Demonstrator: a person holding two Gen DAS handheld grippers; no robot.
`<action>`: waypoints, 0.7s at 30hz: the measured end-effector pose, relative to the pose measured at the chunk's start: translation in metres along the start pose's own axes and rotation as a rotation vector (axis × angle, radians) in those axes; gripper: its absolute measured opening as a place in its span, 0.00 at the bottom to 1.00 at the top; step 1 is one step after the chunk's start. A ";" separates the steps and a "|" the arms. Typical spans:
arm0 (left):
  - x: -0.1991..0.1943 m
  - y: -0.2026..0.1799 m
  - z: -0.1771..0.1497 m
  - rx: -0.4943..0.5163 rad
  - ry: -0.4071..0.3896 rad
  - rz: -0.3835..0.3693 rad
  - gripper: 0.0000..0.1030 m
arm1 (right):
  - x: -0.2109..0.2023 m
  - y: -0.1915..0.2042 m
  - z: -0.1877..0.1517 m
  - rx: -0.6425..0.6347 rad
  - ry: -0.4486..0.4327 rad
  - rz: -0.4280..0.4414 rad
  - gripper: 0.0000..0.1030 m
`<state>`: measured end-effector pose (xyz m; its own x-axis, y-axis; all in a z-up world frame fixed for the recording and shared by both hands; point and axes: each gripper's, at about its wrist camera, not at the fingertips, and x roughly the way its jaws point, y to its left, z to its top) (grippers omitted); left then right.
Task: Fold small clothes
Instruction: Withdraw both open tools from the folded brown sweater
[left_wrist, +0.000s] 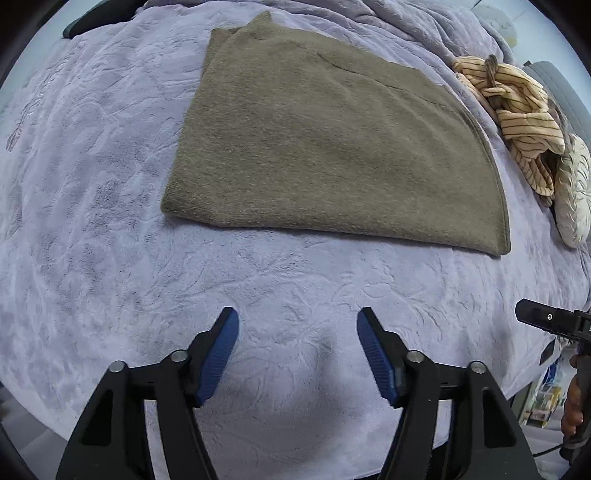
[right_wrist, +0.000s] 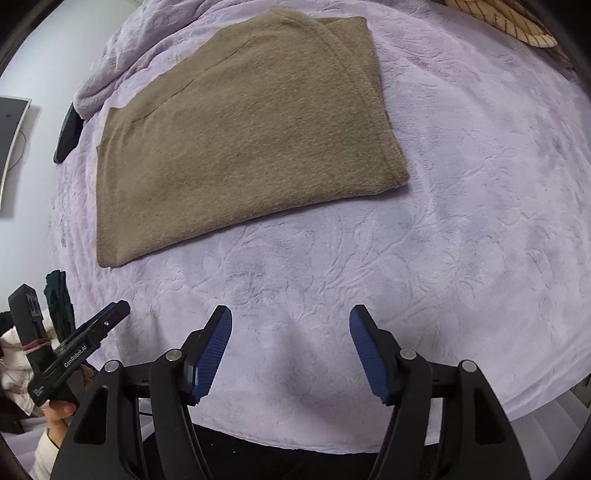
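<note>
The sweater (left_wrist: 332, 147) is a plain olive-brown knit with a faint lighter fleck. It lies on a pale lilac blanket (left_wrist: 92, 184) embossed with a leafy, swirling relief of the same colour. At the blanket's right edge sits a cream garment (left_wrist: 524, 122) with thin dark brown stripes, and beside it a whitish cushion (left_wrist: 572, 199) with a quilted leaf pattern. The left gripper (left_wrist: 297, 350) and the right gripper (right_wrist: 290, 350) are both black, with ribbed blue pads (left_wrist: 218, 358) and silver pins. A sleeve (right_wrist: 14, 347) at the lower left is cream.
</note>
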<state>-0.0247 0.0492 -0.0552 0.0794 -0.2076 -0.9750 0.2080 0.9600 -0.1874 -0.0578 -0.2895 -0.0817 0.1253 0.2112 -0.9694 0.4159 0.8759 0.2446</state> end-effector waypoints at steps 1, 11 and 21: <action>-0.002 -0.005 -0.002 0.014 -0.013 0.007 0.74 | 0.000 0.005 -0.001 -0.006 0.003 0.001 0.70; -0.020 -0.003 -0.007 0.016 -0.032 0.004 0.74 | 0.003 0.041 -0.021 -0.063 0.007 -0.005 0.78; -0.019 -0.002 -0.010 0.008 -0.032 0.025 0.74 | 0.006 0.058 -0.031 -0.102 -0.004 -0.036 1.00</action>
<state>-0.0366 0.0533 -0.0372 0.1153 -0.1897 -0.9750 0.2130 0.9635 -0.1623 -0.0605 -0.2242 -0.0744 0.1158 0.1767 -0.9774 0.3263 0.9227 0.2055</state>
